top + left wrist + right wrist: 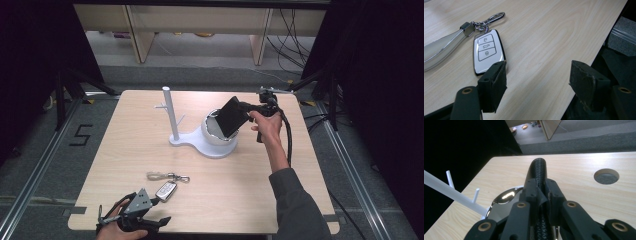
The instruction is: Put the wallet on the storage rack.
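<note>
My right gripper [239, 109] is closed on a black wallet [231, 116]; in the right gripper view its woven dark edge [538, 173] is pinched between the jaws. In the high view the wallet is flat and rectangular, and it is tilted above the shiny bowl [212, 131] in the white stand [201, 140]. I cannot tell if it touches the bowl. The stand has a thin white post [170, 114] with small pegs, left of the bowl. My left gripper [150, 210] is near the front table [115, 150] edge, with jaws wide apart and nothing between them. A white key fob [487, 51] with a black rim, three buttons and a metal clip lies flat just beside its left jaw.
</note>
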`<state>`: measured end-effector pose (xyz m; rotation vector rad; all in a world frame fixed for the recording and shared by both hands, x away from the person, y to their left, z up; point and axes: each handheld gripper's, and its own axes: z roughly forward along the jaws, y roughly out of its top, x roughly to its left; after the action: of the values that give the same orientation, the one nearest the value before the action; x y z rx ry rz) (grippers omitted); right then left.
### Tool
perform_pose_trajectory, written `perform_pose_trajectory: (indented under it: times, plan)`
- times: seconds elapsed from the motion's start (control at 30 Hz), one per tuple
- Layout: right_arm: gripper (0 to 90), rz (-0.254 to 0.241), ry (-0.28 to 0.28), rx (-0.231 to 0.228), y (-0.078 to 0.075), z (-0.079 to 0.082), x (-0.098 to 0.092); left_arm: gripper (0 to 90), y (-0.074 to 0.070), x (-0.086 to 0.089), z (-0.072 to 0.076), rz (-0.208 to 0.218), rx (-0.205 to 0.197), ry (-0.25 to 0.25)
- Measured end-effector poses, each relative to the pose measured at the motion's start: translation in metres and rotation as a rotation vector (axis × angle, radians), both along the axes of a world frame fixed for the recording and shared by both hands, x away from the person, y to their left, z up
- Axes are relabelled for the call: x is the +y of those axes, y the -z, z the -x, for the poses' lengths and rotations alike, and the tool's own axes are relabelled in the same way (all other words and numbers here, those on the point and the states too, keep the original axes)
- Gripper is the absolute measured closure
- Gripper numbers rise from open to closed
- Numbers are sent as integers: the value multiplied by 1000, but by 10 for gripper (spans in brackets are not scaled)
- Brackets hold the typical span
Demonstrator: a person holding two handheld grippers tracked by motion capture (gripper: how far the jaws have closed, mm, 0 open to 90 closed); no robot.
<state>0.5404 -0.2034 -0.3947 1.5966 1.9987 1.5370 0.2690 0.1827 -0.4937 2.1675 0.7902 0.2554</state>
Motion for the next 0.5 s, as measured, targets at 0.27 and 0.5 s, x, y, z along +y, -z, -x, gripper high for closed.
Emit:
perform_pose_trajectory:
  times: [0.27,0.5]
  plan:
    - [822,20,-6,1,8,-3,6,293,1,-2,1,-8,8,9]
    - [808,38,-41,11,25,-2,17,293,3,-4,1,-2,7,15]
